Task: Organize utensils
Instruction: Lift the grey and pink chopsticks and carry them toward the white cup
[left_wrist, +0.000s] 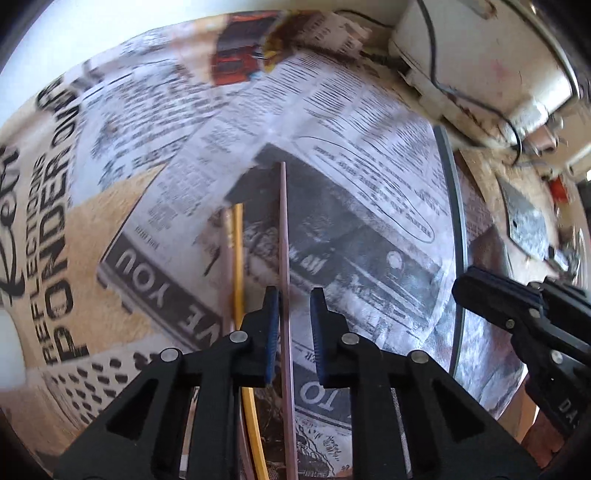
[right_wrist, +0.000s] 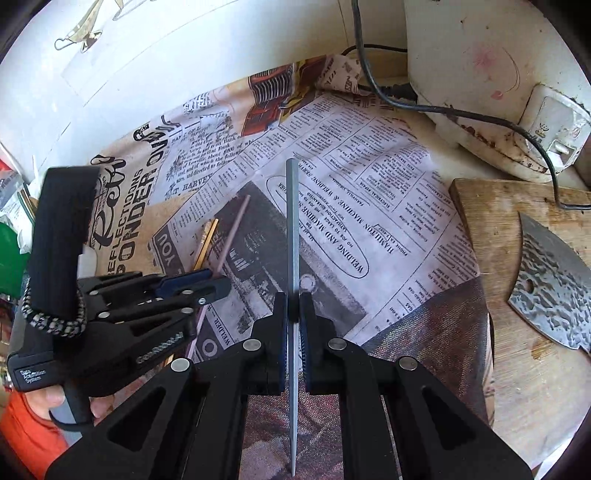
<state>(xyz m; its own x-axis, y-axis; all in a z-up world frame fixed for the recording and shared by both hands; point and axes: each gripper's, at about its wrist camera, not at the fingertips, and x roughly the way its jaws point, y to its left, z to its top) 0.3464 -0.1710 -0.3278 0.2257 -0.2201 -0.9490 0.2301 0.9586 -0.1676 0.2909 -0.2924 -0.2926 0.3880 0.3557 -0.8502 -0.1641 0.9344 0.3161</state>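
right wrist: right tongs (right_wrist: 293, 314) pinch slim grey chopstick (right_wrist: 291, 221); left tongs (left_wrist: 293, 332) parted around pink chopstick (left_wrist: 284, 240).

The left gripper (left_wrist: 291, 314) points forward with its jaws apart. The right gripper (right_wrist: 293, 314) points forward to its right, jaws nearly together with only a narrow gap. A hand (right_wrist: 48, 400) grips the left gripper's handle from below.
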